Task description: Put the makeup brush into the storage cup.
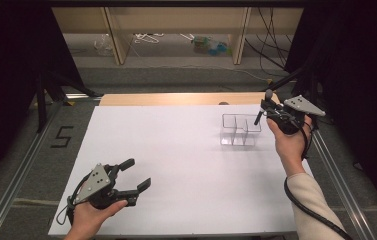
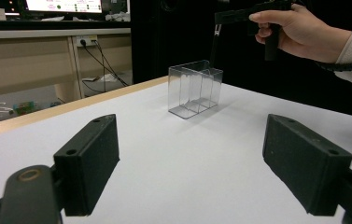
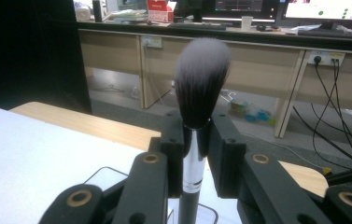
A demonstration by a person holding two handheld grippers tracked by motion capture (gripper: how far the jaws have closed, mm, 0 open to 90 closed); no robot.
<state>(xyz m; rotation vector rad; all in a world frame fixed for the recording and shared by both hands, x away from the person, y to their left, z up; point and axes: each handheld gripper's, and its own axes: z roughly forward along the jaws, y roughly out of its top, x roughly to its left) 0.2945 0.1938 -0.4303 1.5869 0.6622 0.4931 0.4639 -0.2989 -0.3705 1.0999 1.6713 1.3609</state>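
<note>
A makeup brush (image 3: pixel 200 79) with a dark, grey-tipped head and a silver ferrule stands upright between the jaws of my right gripper (image 3: pixel 194 137), which is shut on the ferrule. In the high view the right gripper (image 1: pixel 270 111) is held above the table at the far right. There the brush (image 1: pixel 268 95) is just beyond the right end of a clear divided box (image 1: pixel 240 130). My left gripper (image 1: pixel 137 175) rests low at the near left, jaws wide open and empty. The left gripper view looks between its open jaws (image 2: pixel 197 163) toward the clear box (image 2: pixel 194 88).
A white sheet (image 1: pixel 176 165) covers the table, with a wooden edge (image 1: pixel 176 98) at the back. Metal rails (image 1: pixel 21 170) run along both sides. Desks, cables and shelving stand beyond the table.
</note>
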